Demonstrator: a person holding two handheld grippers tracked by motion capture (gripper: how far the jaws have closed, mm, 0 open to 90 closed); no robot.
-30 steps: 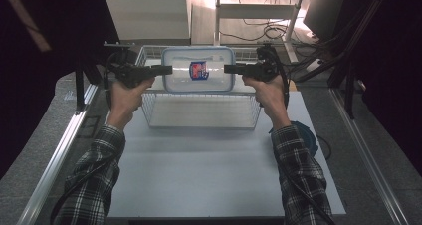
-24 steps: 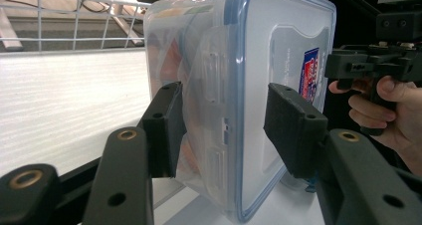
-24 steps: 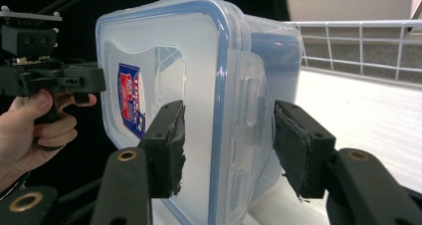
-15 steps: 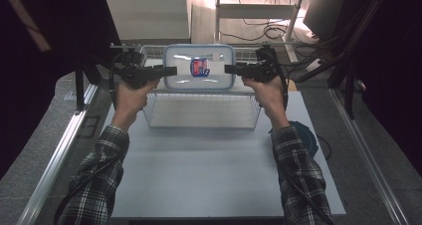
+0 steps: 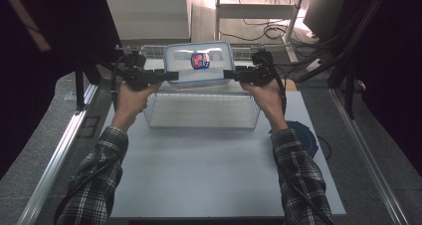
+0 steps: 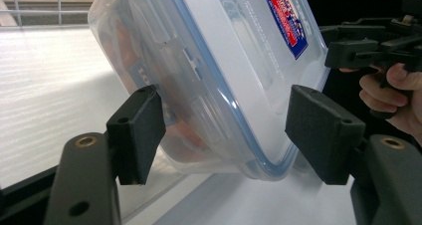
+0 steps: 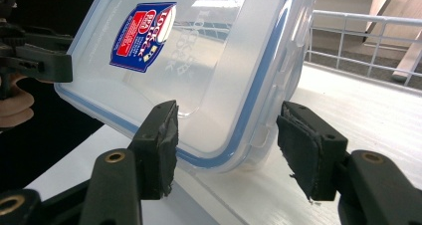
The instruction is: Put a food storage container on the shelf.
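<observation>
A clear plastic food container (image 5: 199, 63) with a blue-sealed lid and a red and blue label stands tilted on its edge at the far side of a white wire basket (image 5: 199, 123). My left gripper (image 5: 171, 75) is at the container's left end and my right gripper (image 5: 228, 74) at its right end. In the left gripper view the container (image 6: 239, 60) sits between the jaws of the left gripper (image 6: 229, 130), which have just been opening, and the right-hand pad stands apart from it. The right gripper (image 7: 231, 140) has also been opening around the container (image 7: 199, 51), with a gap at one pad.
The basket rests on a white table mat (image 5: 209, 175). A dark blue round object (image 5: 304, 138) lies on the mat by the right forearm. Metal rails run along both table sides. Cables and a shelf frame stand behind the basket.
Both grippers' jaws have spread apart at the container's ends. The container sits slightly farther back and steeper in the basket. The hands have barely shifted.
</observation>
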